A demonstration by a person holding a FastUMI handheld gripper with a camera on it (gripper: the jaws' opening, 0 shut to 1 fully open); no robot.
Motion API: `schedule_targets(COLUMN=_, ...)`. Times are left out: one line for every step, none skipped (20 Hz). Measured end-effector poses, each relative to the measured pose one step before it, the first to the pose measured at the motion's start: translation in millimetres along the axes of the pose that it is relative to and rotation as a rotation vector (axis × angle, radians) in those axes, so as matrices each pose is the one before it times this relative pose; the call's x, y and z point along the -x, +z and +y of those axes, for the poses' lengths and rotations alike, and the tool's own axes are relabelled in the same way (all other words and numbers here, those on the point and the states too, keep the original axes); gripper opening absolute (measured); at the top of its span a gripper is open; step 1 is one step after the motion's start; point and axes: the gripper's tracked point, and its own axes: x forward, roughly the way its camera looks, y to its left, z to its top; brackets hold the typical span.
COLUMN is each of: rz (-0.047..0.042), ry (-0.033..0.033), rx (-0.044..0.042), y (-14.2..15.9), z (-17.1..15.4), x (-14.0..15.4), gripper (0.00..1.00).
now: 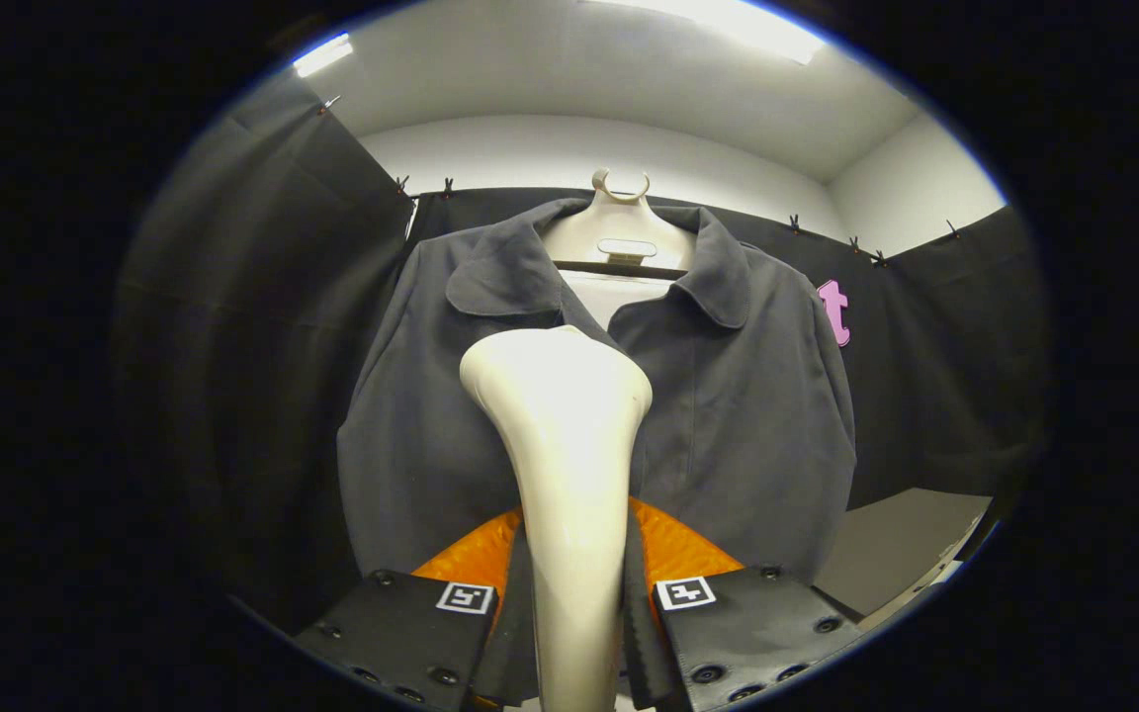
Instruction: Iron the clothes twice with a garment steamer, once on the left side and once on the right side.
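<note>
A staged recording booth inside a plain room is indicated: black cloth (263, 297) is clipped up as walls at left and right, white walls (569, 148) and ceiling lights (728, 20) are seen at the frame's top.

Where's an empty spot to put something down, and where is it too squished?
Free: the bare grey surface low beside the dark grey collared jacket. Crowded: the claw is shut on the cream plastic garment steamer, whose head sits right against the jacket's front, below the cream hanger.
</note>
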Motion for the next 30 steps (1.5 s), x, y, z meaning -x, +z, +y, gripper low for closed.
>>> schedule_targets(rz=0.0025, ry=-0.0001, rx=0.0031, y=-1.64, z=0.78, x=-1.96, gripper=0.46)
schedule_targets(rz=0.00262, ry=0.00055, rx=0.00237, y=-0.62, z=0.45, x=-1.61, gripper=0.46)
schedule_targets(rz=0.00313, ry=0.00196, rx=0.00443, y=-0.87, z=0.79, x=-0.1, gripper=0.46)
schedule_targets(rz=0.00291, ry=0.00123, rx=0.00345, y=-1.35, z=0.13, x=-0.2, gripper=0.46)
schedule_targets(rz=0.00171, ry=0.00219, rx=0.00277, y=-0.4, z=1.09, x=-0.42, gripper=0.46)
schedule_targets(rz=0.00337, ry=0.00231, rx=0.00318, y=-2.23, z=1.51, x=-0.53, gripper=0.46)
schedule_targets(rz=0.00416, ry=0.00198, rx=0.0037, y=-2.31, z=0.86, x=0.53, gripper=0.46)
schedule_targets(rz=0.00408, ry=0.00245, rx=0.00357, y=-1.71, z=1.15, x=0.03, gripper=0.46)
schedule_targets(rz=0.00211, ry=0.00301, rx=0.00249, y=-2.23, z=0.08, x=0.31, gripper=0.46)
schedule_targets(rz=0.00364, ry=0.0037, rx=0.0019, y=-2.35, z=-0.5, x=1.87, gripper=0.46)
schedule_targets(rz=0.00266, ry=0.00046, rx=-0.00169, y=-2.0, z=0.24, x=1.0, gripper=0.46)
schedule_targets(rz=0.00457, ry=-0.001, rx=-0.00128, y=-1.4, z=-1.02, x=-1.19, gripper=0.46)
schedule_targets(rz=0.00477, ry=-0.00021, rx=0.00003, y=-3.69, z=-0.42, x=0.22, gripper=0.46)
schedule_targets(rz=0.00762, ry=0.00142, rx=-0.00076, y=-3.47, z=0.61, x=0.18, gripper=0.46)
schedule_targets(rz=0.00635, ry=0.00146, rx=-0.00011, y=-3.03, z=0.95, x=1.3, gripper=0.46)
schedule_targets(rz=0.00374, ry=0.0023, rx=0.00345, y=-2.29, z=1.18, x=1.53, gripper=0.46)
schedule_targets(rz=0.0022, ry=0.00364, rx=0.00514, y=-2.33, z=1.13, x=2.34, gripper=0.46)
schedule_targets(rz=0.00238, ry=0.00385, rx=0.00399, y=-2.18, z=0.49, x=1.48, gripper=0.46)
schedule_targets(rz=0.00219, ry=0.00454, rx=0.00248, y=-2.07, z=0.74, x=1.53, gripper=0.46)
schedule_targets(rz=0.00355, ry=0.00199, rx=0.00192, y=-3.03, z=-0.05, x=0.66, gripper=0.46)
schedule_targets(rz=0.00425, ry=0.00145, rx=0.00157, y=-2.91, z=0.88, x=0.75, gripper=0.46)
schedule_targets(rz=0.00419, ry=0.00089, rx=-0.00125, y=-2.63, z=0.25, x=1.86, gripper=0.46)
schedule_targets(rz=0.00199, ry=-0.00057, rx=-0.00217, y=-2.2, z=0.38, x=1.92, gripper=0.46)
schedule_targets(rz=0.00585, ry=0.00074, rx=0.00117, y=-3.52, z=-0.05, x=-0.14, gripper=0.46)
schedule_targets(rz=0.00649, ry=0.00033, rx=0.00023, y=-3.41, z=0.36, x=1.32, gripper=0.46)
schedule_targets(rz=0.00673, ry=0.00083, rx=-0.00043, y=-3.7, z=0.45, x=1.19, gripper=0.46)
schedule_targets(rz=0.00673, ry=-0.0001, rx=-0.00102, y=-3.98, z=-0.4, x=1.71, gripper=0.46)
schedule_targets(rz=0.00553, ry=0.00037, rx=-0.00138, y=-2.74, z=-0.23, x=-0.09, gripper=0.46)
schedule_targets(rz=0.00494, ry=0.00207, rx=-0.0005, y=-3.21, z=0.95, x=0.64, gripper=0.46)
schedule_targets(rz=0.00652, ry=0.00016, rx=0.00058, y=-2.55, z=0.09, x=1.98, gripper=0.46)
